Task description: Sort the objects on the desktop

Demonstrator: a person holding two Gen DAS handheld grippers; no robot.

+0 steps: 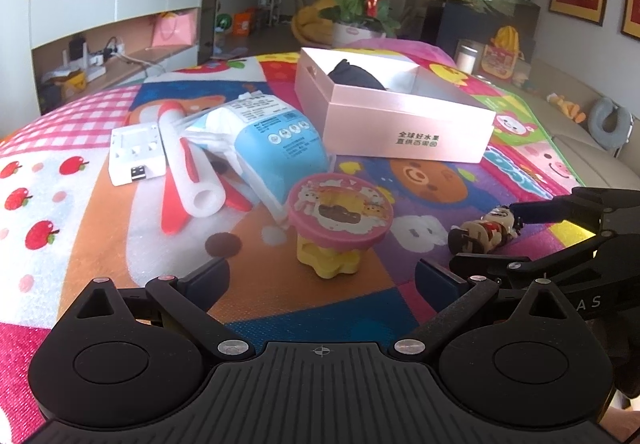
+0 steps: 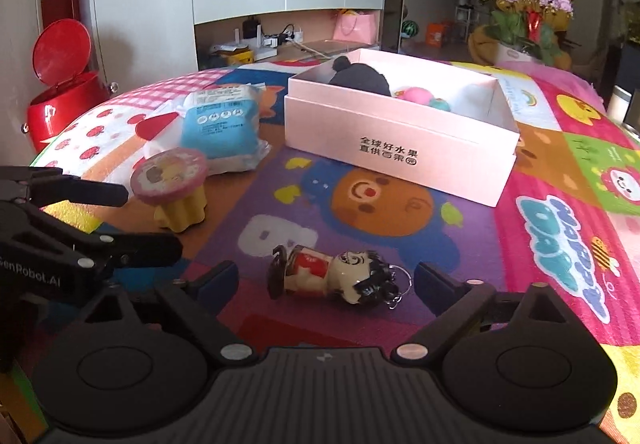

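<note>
My left gripper [image 1: 322,278] is open, its jaws either side of a yellow toy with a round pink lid [image 1: 338,222] just ahead on the mat. My right gripper [image 2: 326,280] is open around a small doll keychain [image 2: 338,278] lying on its side between the fingertips. The doll [image 1: 486,232] and the right gripper [image 1: 500,240] also show at the right of the left wrist view. The pink lidded toy [image 2: 172,185] and the left gripper [image 2: 148,219] show at the left of the right wrist view. An open pink box [image 2: 400,141] holds a dark cloth item [image 2: 362,79] and coloured balls [image 2: 418,95].
A blue-and-white wipes pack [image 1: 276,139], a white foam tube [image 1: 192,171] over a red-and-white item, and a white charger [image 1: 136,153] lie at the left. The pink box [image 1: 404,125] stands behind. A red bin [image 2: 64,99] stands off the table's left. A flowerpot [image 1: 364,3] stands beyond.
</note>
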